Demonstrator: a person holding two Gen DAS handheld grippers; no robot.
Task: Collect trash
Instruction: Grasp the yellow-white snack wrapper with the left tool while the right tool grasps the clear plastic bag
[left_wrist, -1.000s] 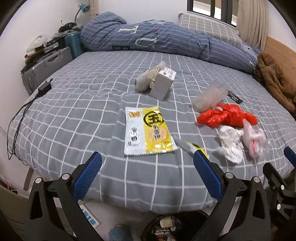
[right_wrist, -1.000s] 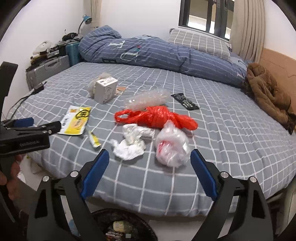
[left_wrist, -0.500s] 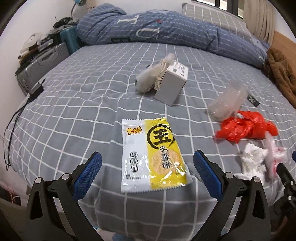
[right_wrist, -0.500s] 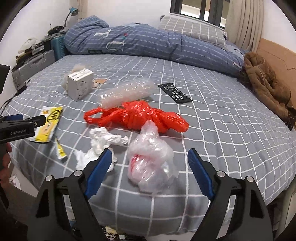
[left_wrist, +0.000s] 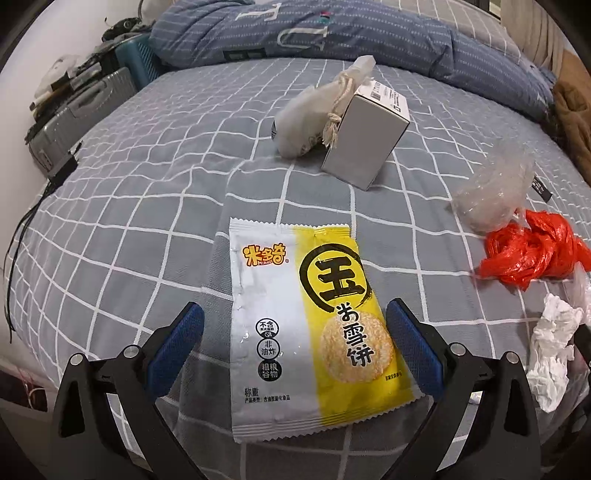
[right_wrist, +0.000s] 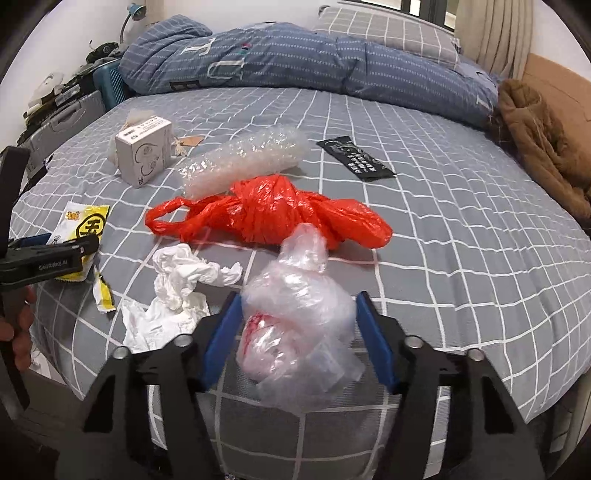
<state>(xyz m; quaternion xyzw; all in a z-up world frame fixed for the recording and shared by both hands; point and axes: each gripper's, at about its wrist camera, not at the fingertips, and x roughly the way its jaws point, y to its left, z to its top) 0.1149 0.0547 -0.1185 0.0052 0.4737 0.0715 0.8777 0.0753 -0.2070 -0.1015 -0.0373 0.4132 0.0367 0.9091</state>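
Your right claw (right_wrist: 295, 338) has just been closing around the clear plastic bag (right_wrist: 295, 325) at the bed's (right_wrist: 461, 240) near edge; slippery film could squirt free. Your left claw (left_wrist: 293, 343) is apart, straddling the flat rice-cracker wrapper (left_wrist: 310, 325); pads may skate over it.

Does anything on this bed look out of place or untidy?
Yes. Litter lies scattered on the bed: a snack wrapper, a knotted red bag, crumpled tissue, bubble wrap and a clear plastic bag. None belongs on bedding.
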